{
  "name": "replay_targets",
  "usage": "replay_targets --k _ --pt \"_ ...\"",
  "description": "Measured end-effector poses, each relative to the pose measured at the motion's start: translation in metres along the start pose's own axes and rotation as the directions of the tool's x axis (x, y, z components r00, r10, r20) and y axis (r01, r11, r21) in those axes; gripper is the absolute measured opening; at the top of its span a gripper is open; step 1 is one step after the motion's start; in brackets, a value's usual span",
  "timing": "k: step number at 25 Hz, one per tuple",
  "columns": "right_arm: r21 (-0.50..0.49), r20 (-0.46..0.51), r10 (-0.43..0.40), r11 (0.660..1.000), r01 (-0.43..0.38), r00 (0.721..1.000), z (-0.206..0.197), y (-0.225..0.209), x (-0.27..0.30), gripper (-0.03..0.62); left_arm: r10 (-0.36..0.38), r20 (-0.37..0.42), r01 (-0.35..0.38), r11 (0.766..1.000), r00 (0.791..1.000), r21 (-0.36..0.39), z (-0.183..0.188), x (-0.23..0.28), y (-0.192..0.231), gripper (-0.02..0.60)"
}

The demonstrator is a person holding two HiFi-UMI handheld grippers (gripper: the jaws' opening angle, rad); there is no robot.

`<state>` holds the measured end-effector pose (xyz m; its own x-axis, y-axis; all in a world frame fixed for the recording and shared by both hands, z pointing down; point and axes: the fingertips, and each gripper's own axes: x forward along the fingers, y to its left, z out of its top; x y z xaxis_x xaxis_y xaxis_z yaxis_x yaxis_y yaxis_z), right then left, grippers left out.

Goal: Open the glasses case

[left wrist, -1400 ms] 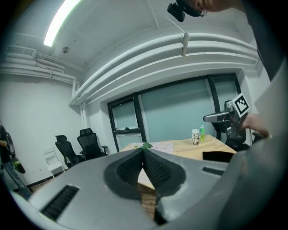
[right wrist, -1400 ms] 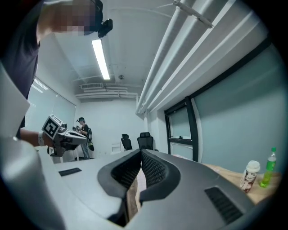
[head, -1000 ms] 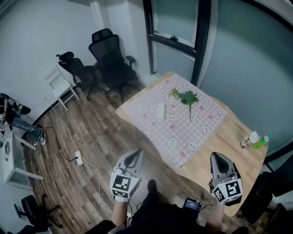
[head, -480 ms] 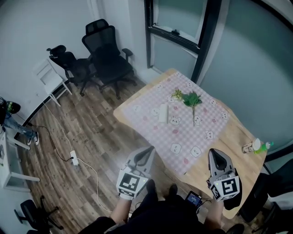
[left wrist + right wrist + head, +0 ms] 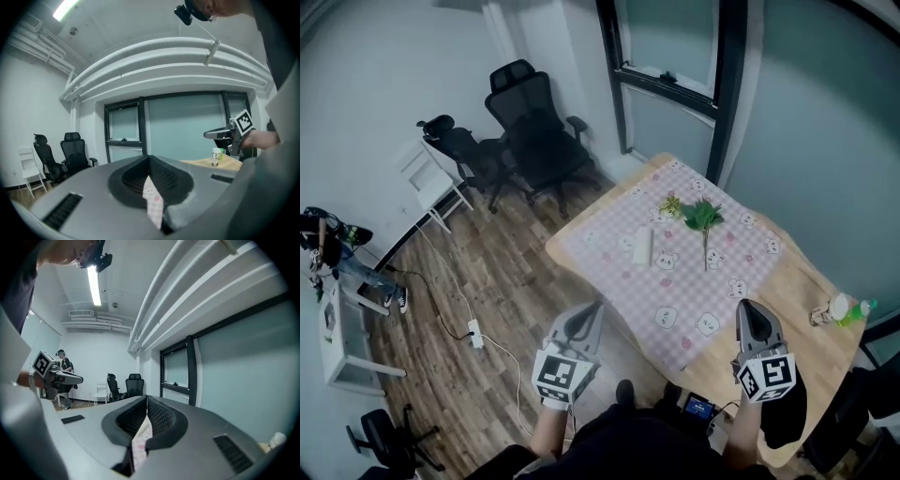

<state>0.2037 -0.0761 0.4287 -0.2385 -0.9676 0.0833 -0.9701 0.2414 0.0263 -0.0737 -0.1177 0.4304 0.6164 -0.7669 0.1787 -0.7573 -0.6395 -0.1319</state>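
The glasses case (image 5: 643, 247) is a white oblong lying closed on the pink checked cloth (image 5: 675, 281), far ahead of both grippers. My left gripper (image 5: 595, 307) hangs over the wooden floor, short of the table's near left edge, its jaws together and empty. My right gripper (image 5: 749, 305) is over the table's near edge beside the cloth, also shut with nothing in it. In the left gripper view the jaws (image 5: 149, 158) meet at the tip and the right gripper (image 5: 220, 134) shows beyond. The right gripper view shows its own tip (image 5: 146, 398) shut.
A green sprig (image 5: 703, 217) and a small yellow flower (image 5: 672, 203) lie on the cloth past the case. Small bottles (image 5: 839, 307) stand at the table's right edge. Black office chairs (image 5: 539, 131) and a white chair (image 5: 431, 173) stand by the wall; a cable (image 5: 473, 333) runs across the floor.
Both grippers have come nearer the table; the right one now reaches over its near edge. The head view has swung a little. Both stay shut.
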Motion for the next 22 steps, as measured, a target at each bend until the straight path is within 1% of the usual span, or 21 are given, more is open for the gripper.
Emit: replay_targets --k 3,6,12,13,14,15,16,22 --pt "0.012 0.0 0.006 1.0 -0.006 1.0 -0.008 -0.011 0.004 0.018 0.014 0.0 -0.014 1.0 1.0 0.014 0.004 0.004 -0.001 0.002" --pt "0.016 -0.014 0.011 1.0 -0.01 1.0 -0.015 -0.018 0.008 0.018 0.021 -0.013 -0.021 1.0 1.0 0.013 0.003 0.006 -0.004 0.002" --pt "0.002 0.017 0.029 1.0 -0.029 0.999 -0.009 -0.012 0.02 0.021 0.041 -0.022 -0.042 0.999 0.999 -0.01 -0.004 0.003 0.003 0.002" --pt "0.001 0.021 0.033 0.999 -0.034 0.999 -0.009 -0.011 0.024 0.039 0.045 -0.023 -0.046 0.999 0.999 -0.015 -0.006 0.004 0.006 0.002" --pt "0.007 0.028 0.038 0.999 -0.038 0.999 -0.009 -0.009 0.029 0.1 0.048 -0.024 -0.049 0.999 0.999 -0.02 -0.008 0.004 0.008 0.002" --pt "0.016 0.035 0.041 0.999 -0.042 0.999 -0.01 -0.008 0.033 0.188 0.051 -0.026 -0.052 0.998 0.998 -0.025 -0.009 0.004 0.011 0.002" --pt "0.022 0.042 0.043 0.999 -0.043 0.998 -0.01 -0.006 0.037 0.206 0.054 -0.029 -0.055 0.998 0.998 -0.03 -0.011 0.005 0.014 0.002" --pt "-0.003 0.018 0.07 0.998 -0.07 0.997 -0.016 0.002 0.056 0.206 0.073 -0.04 -0.075 0.996 0.997 -0.049 -0.019 0.006 0.025 0.002"
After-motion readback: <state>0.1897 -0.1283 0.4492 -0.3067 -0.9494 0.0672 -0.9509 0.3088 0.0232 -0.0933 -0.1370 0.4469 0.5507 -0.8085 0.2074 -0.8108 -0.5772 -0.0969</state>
